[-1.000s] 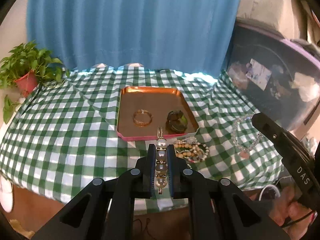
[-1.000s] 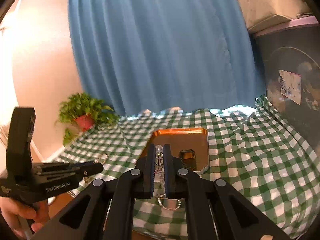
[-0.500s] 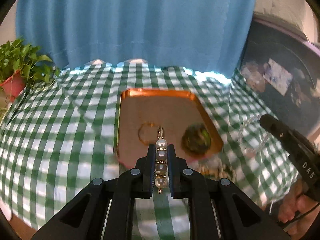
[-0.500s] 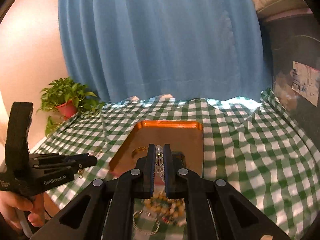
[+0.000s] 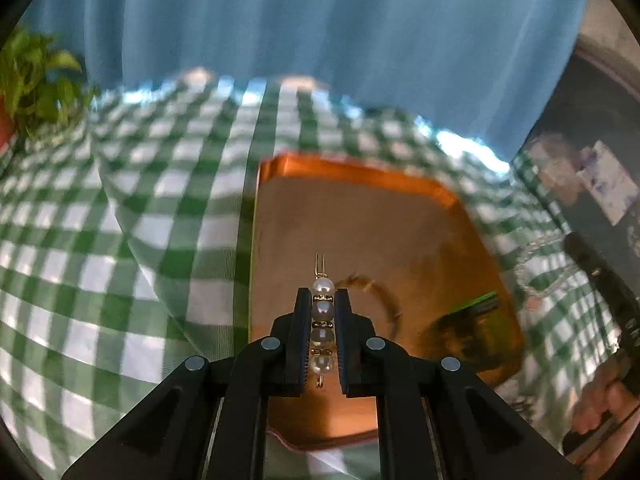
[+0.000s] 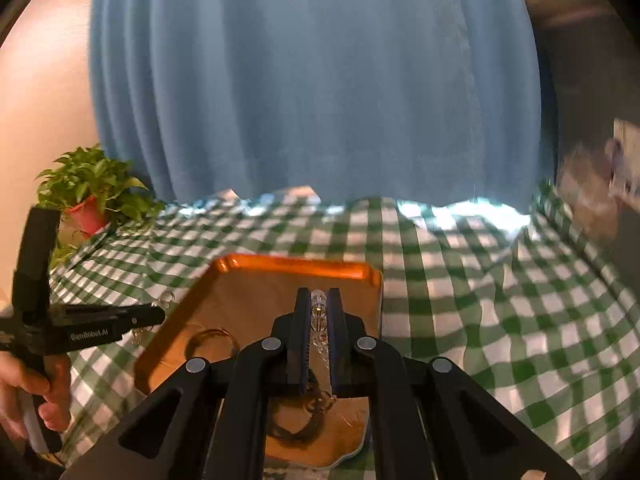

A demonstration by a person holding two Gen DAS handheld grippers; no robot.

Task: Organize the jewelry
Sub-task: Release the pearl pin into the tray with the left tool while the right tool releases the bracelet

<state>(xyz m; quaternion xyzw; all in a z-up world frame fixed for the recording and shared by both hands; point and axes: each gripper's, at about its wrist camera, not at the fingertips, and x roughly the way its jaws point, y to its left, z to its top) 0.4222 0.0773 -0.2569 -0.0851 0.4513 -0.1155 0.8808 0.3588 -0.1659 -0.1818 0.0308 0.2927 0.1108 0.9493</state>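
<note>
Both grippers have dropped closer over the copper tray [image 5: 360, 216], which now fills the view. Left gripper [image 5: 323, 312] pinches a pearl hairpin [image 5: 322, 312], round beads in a row on a gold wire, above the tray's left half. Right gripper [image 6: 318, 316] clamps a clear bead strand [image 6: 318, 312]. A gold ring [image 5: 384, 300] and a dark blurred piece [image 5: 468, 328] lie on the smooth metal; green checked cloth [image 5: 120, 220] surrounds it.

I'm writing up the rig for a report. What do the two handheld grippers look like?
Both are matte black. The left gripper and right gripper have flat parallel fingers with blue-edged ridged pads, linkage arms and round silver pins. Seen side-on, the left one carries small white lettering and a pistol-style handle. No sleeves show.
</note>
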